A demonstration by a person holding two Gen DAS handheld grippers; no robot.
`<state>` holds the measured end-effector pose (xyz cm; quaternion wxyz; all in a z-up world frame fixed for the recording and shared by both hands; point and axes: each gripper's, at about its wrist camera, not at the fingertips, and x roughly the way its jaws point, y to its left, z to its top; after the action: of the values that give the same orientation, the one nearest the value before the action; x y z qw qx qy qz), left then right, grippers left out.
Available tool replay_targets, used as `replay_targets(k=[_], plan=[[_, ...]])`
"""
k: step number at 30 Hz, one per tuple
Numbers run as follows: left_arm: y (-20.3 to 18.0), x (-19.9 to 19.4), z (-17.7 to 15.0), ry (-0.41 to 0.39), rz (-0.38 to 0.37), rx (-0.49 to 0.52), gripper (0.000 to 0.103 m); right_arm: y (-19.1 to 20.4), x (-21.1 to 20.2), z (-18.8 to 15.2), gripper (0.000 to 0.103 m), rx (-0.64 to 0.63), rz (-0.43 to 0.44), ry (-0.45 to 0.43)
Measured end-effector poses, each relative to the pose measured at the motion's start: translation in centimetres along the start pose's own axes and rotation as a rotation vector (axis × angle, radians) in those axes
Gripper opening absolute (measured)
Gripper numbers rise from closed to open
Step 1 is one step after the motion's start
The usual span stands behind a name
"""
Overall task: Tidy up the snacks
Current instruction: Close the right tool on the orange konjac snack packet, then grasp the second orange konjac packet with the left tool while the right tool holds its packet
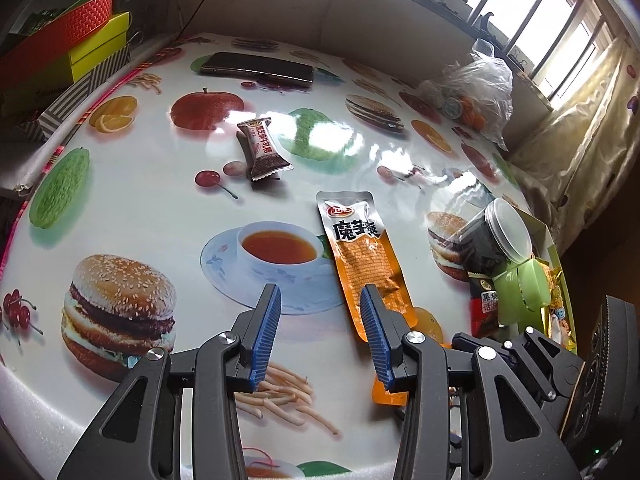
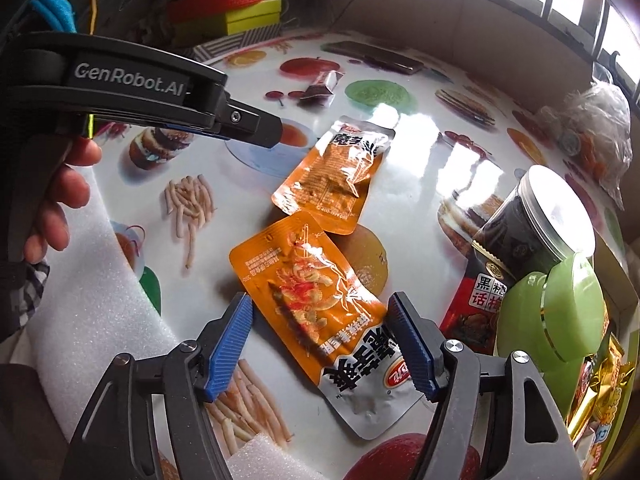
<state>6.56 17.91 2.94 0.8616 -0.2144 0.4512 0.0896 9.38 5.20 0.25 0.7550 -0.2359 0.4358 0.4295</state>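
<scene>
Right gripper (image 2: 320, 344): fingers wide, straddling the near orange packet (image 2: 316, 308), nothing pinched.
Left gripper (image 1: 320, 332): fingers narrower, empty.
Packet: flat on table (image 2: 420, 168), overlapping second packet (image 2: 336, 172).
Risk: thin foil may slip the fingers, or both packets drag.

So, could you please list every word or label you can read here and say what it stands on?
"GenRobot.AI": side of the left gripper.
"魔芋爽": far orange snack packet.
"黑糖话梅": red packet beside the jar.
Near orange packet: large upside-down characters, not surely readable.
Small brown candy wrapper: too blurred.
</scene>
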Motion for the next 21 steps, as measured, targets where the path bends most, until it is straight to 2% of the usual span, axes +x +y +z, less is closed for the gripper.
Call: replay_targets(k=[6, 10, 14, 16, 21], plan=[[0.5, -0.2, 0.0, 0.001, -0.010, -0.012, 0.043, -0.6, 0.5, 0.5, 0.073, 0.066, -0.024, -0.006], [0.9, -0.4, -0.1, 0.000, -0.008, -0.018, 0.043, -0.6, 0.1, 0.3, 0.055, 0.095, -0.045, -0.027], [1.0, -0.4, -0.2, 0.000, -0.013, -0.021, 0.043, -0.4, 0.0, 0.1, 0.050, 0.103, -0.058, -0.036], [1.1, -0.3, -0.3, 0.003, -0.010, -0.023, 0.043, 0.0, -0.2, 0.0, 0.041, 0.101, -0.059, -0.043], [0.8, -0.1, 0.0, 0.007, -0.009, -0.015, 0.043, 0.0, -0.5, -0.5, 0.037, 0.136, -0.063, -0.069]])
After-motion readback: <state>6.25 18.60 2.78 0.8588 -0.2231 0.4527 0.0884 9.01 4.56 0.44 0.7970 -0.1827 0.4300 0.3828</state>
